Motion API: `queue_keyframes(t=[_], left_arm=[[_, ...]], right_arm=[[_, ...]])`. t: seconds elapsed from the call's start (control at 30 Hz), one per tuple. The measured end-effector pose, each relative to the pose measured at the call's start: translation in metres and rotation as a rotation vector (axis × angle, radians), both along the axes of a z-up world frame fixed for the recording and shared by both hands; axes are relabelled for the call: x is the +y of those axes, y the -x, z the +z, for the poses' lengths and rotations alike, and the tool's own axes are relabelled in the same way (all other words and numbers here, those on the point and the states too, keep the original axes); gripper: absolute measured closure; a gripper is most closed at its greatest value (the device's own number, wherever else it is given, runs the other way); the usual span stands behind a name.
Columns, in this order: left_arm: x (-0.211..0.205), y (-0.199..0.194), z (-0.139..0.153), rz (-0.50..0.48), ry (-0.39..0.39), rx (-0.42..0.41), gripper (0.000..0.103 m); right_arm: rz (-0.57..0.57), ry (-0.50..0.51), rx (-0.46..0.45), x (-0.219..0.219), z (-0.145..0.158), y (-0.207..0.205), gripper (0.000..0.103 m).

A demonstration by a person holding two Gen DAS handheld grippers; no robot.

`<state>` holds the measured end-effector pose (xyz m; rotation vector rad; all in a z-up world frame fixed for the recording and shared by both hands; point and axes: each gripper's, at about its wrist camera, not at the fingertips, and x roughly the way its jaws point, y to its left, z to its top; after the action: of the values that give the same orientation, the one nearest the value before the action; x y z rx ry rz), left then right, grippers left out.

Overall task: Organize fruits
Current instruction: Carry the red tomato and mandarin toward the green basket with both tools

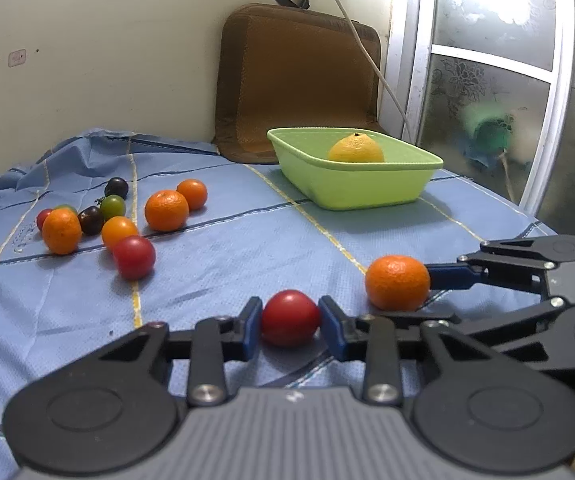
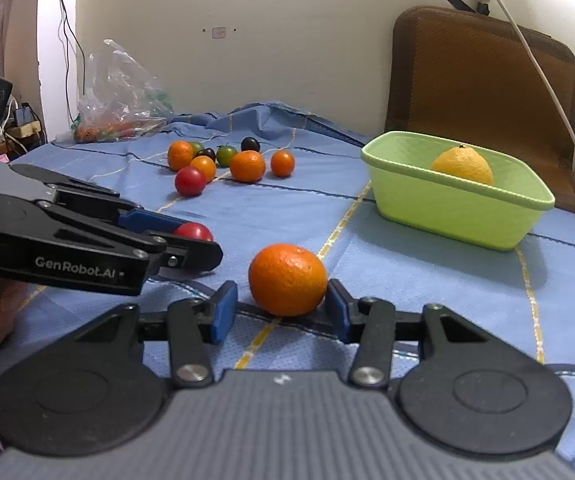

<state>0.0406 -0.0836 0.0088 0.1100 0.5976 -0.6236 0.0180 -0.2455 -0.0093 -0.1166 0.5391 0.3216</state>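
My left gripper (image 1: 290,322) is shut on a red tomato (image 1: 290,323), low over the blue cloth (image 1: 227,260); it also shows in the right wrist view (image 2: 191,236). My right gripper (image 2: 281,306) is open around an orange mandarin (image 2: 287,279) that rests on the cloth; the right pad touches it and a gap shows at the left pad. A green tub (image 1: 351,178) holds a yellow citrus fruit (image 1: 356,149). A cluster of mandarins and tomatoes (image 1: 115,220) lies at the left.
A brown cushion (image 1: 299,76) leans on the wall behind the tub. A white cable (image 1: 367,52) hangs beside it. A plastic bag (image 2: 119,100) lies at the far left of the cloth. A frosted glass door (image 1: 507,80) is at the right.
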Motion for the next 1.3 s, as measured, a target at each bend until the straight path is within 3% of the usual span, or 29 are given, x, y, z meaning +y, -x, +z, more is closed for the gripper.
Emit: queue_keyframes(t=[1.17, 1.3], left_arm=[[-0.0003, -0.0011, 0.0008, 0.006, 0.001, -0.001, 0.071], [0.0045, -0.0013, 0.0047, 0.007, 0.048, -0.011, 0.071]], right_arm=[[-0.017, -0.031, 0.002, -0.0023, 0.0010, 0.0015, 0.060], [-0.023, -0.065, -0.003, -0.0077, 0.0016, 0.0020, 0.060]])
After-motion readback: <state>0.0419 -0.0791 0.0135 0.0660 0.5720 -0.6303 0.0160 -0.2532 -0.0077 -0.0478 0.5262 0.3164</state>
